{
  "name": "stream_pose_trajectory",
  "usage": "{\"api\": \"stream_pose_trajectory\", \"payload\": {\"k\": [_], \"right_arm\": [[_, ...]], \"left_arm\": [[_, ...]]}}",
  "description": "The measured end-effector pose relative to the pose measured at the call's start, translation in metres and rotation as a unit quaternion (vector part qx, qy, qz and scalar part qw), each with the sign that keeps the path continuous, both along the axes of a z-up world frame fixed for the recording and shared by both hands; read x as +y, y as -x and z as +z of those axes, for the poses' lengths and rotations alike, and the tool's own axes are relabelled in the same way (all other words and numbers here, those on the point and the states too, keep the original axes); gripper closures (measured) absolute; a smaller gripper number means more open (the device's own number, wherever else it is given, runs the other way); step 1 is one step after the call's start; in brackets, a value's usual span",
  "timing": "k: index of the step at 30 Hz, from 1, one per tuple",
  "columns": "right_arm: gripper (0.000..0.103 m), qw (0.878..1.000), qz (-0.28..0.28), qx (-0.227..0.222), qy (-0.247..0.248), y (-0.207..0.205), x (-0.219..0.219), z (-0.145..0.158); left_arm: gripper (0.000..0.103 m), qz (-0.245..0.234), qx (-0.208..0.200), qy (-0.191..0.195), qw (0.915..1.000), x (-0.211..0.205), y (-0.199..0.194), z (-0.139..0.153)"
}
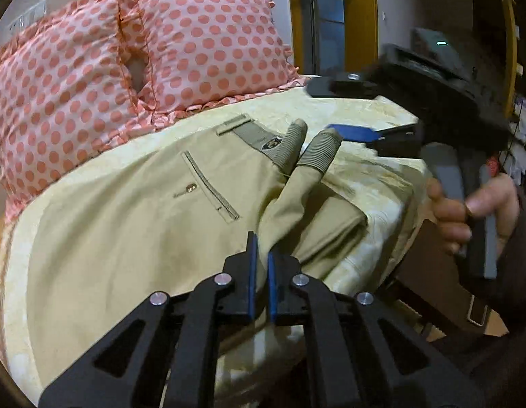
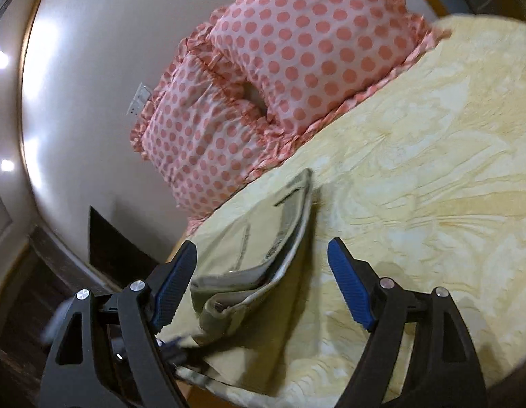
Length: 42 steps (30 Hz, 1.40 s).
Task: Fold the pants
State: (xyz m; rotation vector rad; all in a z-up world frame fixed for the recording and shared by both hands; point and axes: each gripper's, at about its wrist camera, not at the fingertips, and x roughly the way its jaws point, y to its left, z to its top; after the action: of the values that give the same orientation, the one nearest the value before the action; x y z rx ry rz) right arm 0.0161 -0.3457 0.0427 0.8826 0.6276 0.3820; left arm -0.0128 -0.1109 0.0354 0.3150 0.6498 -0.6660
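Partly hidden, a fold of the khaki pants (image 1: 134, 210) is clamped by the left gripper (image 1: 260, 273); the right gripper (image 2: 263, 282) is held apart above the bed (image 2: 433, 170).

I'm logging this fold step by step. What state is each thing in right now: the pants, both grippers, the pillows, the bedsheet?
pants: lying on the bed, partly folded, back pocket up, one leg lifted.
left gripper: shut on the lifted pants leg.
right gripper: open, holding nothing, above the waistband.
pillows: two, propped side by side at the head of the bed.
bedsheet: spread out, wrinkled.
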Motion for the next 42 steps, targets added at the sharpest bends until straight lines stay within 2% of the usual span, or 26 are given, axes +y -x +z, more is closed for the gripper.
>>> {"api": "stream_pose_trajectory", "payload": {"k": [3, 6, 8, 9, 10, 12, 14, 16, 18, 19, 20, 23, 24, 26, 27, 28, 29, 30, 31, 32, 34, 36, 39, 42], "right_arm": [[0.022, 0.999, 0.023, 0.035, -0.008, -0.014, 0.01, -0.011], [0.023, 0.998, 0.041, 0.044, 0.034, -0.019, 0.024, -0.008], [0.023, 0.997, 0.052, 0.048, 0.041, -0.022, 0.029, -0.007], [0.023, 0.996, 0.062, 0.049, 0.047, -0.023, 0.032, -0.007], [0.024, 0.995, 0.066, 0.051, 0.057, -0.023, 0.034, -0.007], [0.025, 0.992, 0.079, 0.052, 0.085, -0.024, 0.041, -0.007], [0.025, 0.989, 0.088, 0.052, 0.108, -0.025, 0.047, -0.008], [0.025, 0.985, 0.091, 0.053, 0.134, -0.03, 0.053, -0.009], [0.028, 0.983, 0.093, 0.055, 0.149, -0.039, 0.057, -0.012], [0.03, 0.981, 0.097, 0.055, 0.159, -0.045, 0.061, -0.013], [0.034, 0.981, 0.105, 0.055, 0.157, -0.049, 0.063, -0.013], [0.035, 0.981, 0.126, 0.065, 0.135, -0.056, 0.062, -0.014], [0.037, 0.982, 0.124, 0.067, 0.128, -0.057, 0.06, -0.015], [0.043, 0.983, 0.123, 0.069, 0.117, -0.062, 0.055, -0.018], [0.047, 0.983, 0.126, 0.07, 0.111, -0.065, 0.053, -0.021], [0.064, 0.983, 0.131, 0.073, 0.102, -0.068, 0.053, -0.025], [0.082, 0.984, 0.137, 0.078, 0.083, -0.071, 0.051, -0.03], [0.084, 0.985, 0.143, 0.082, 0.048, -0.074, 0.047, -0.036], [0.086, 0.985, 0.146, 0.089, 0.015, -0.078, 0.042, -0.039], [0.087, 0.985, 0.149, 0.086, 0.005, -0.081, 0.04, -0.037], [0.088, 0.985, 0.152, 0.077, -0.001, -0.09, 0.038, -0.028], [0.088, 0.987, 0.15, 0.064, 0.014, -0.103, 0.037, -0.017], [0.092, 0.991, 0.118, 0.051, 0.035, -0.139, 0.026, -0.005], [0.093, 0.994, 0.067, 0.071, 0.053, -0.174, 0.011, -0.015]], "left_arm": [[0.098, -0.001, 0.005, 0.005, 1.0, 0.01, 0.004, 0.004], [0.098, -0.004, 0.019, 0.004, 0.9998, 0.009, 0.006, 0.007], [0.09, -0.011, 0.039, 0.019, 0.999, 0.016, 0.005, 0.011], [0.078, -0.017, 0.054, 0.041, 0.9976, 0.025, 0.003, 0.019], [0.05, -0.012, 0.057, 0.056, 0.9967, 0.035, 0.001, 0.026], [0.022, 0.027, 0.032, 0.094, 0.9947, 0.066, -0.006, 0.048], [0.022, 0.086, 0.008, 0.125, 0.9884, 0.104, -0.024, 0.065], [0.021, 0.162, -0.011, 0.12, 0.9794, 0.138, -0.051, 0.069], [0.021, 0.215, 0.004, 0.102, 0.9712, 0.162, -0.083, 0.062], [0.023, 0.234, 0.024, 0.096, 0.9673, 0.173, -0.101, 0.055], [0.023, 0.247, 0.062, 0.093, 0.9626, 0.184, -0.123, 0.044], [0.032, 0.235, 0.152, 0.117, 0.9529, 0.199, -0.158, 0.022], [0.036, 0.224, 0.188, 0.133, 0.9469, 0.202, -0.169, 0.013], [0.037, 0.205, 0.227, 0.158, 0.939, 0.201, -0.183, 0.001], [0.037, 0.203, 0.223, 0.161, 0.94, 0.198, -0.184, 0.001], [0.04, 0.197, 0.228, 0.16, 0.94, 0.195, -0.185, 0.002], [0.049, 0.195, 0.231, 0.161, 0.9396, 0.193, -0.188, 0.002], [0.077, 0.193, 0.24, 0.163, 0.9374, 0.192, -0.193, 0.0], [0.088, 0.189, 0.251, 0.167, 0.9346, 0.192, -0.197, -0.002], [0.091, 0.183, 0.255, 0.171, 0.934, 0.191, -0.202, 0.0], [0.094, 0.178, 0.247, 0.161, 0.9388, 0.184, -0.209, 0.005], [0.095, 0.181, 0.227, 0.15, 0.9451, 0.174, -0.221, 0.015], [0.096, 0.199, 0.19, 0.148, 0.95, 0.163, -0.249, 0.027], [0.095, 0.234, 0.148, 0.135, 0.9515, 0.151, -0.278, 0.027]]}}
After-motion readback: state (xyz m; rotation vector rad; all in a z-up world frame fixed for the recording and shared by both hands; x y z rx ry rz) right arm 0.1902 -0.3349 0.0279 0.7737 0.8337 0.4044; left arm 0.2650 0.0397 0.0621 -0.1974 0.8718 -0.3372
